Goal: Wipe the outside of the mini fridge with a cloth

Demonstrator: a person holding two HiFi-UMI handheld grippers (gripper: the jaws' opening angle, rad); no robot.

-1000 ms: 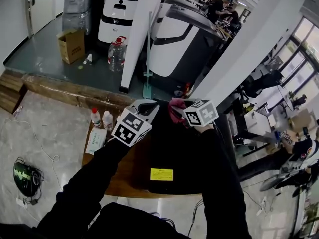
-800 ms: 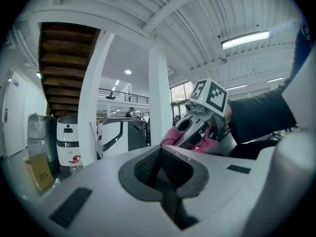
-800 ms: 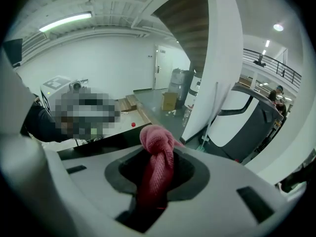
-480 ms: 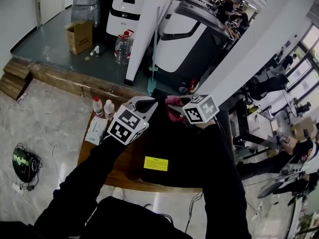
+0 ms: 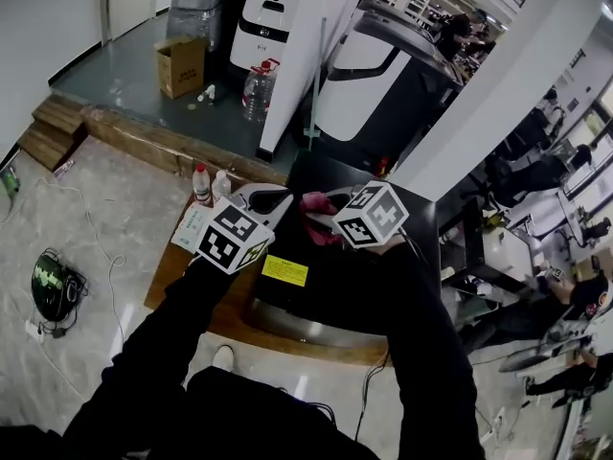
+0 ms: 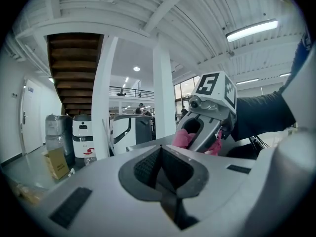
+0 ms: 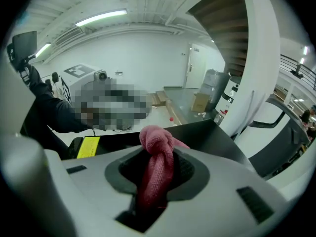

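The black mini fridge (image 5: 316,290) stands on a low wooden platform, with a yellow label (image 5: 285,271) on its top. My right gripper (image 5: 321,211) is shut on a pink cloth (image 5: 319,206), held above the fridge's top near its far edge. In the right gripper view the pink cloth (image 7: 156,164) is bunched between the jaws, with the fridge top (image 7: 197,132) just beyond. My left gripper (image 5: 278,199) hovers beside it on the left, shut with nothing in it. From the left gripper view the right gripper (image 6: 210,127) and the pink cloth (image 6: 183,138) show ahead.
Two small bottles (image 5: 202,183) and a white packet (image 5: 192,226) lie on the wooden platform (image 5: 177,266) left of the fridge. A green device with cables (image 5: 48,286) sits on the floor at left. Large grey machines (image 5: 383,75) and a white pillar (image 5: 306,46) stand behind.
The head view has shifted, so the fridge and both grippers sit lower and more to the right of the floor. Both grippers keep their hold and spacing above the fridge top.
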